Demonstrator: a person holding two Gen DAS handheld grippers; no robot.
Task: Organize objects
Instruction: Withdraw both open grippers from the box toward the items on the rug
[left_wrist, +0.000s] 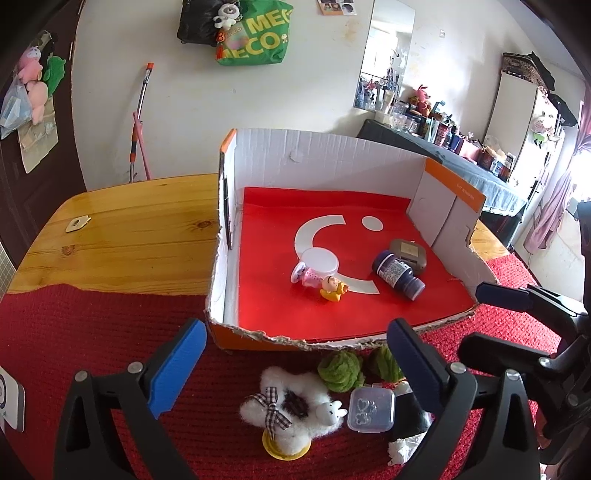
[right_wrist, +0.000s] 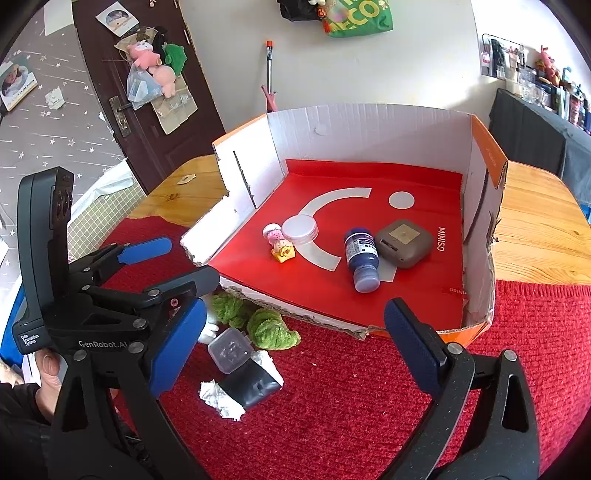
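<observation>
Both the left tongs and right tongs are hovering spread and empty, the clear case lying just beneath the left pair, likely awaiting transfer into the box ahead.

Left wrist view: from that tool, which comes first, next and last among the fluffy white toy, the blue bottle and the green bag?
1. Fluffy white toy: on the red mat, between the left tool's fingers.
2. Blue bottle: lying inside the box, right side.
3. Green bag: hanging on the far wall.
</observation>
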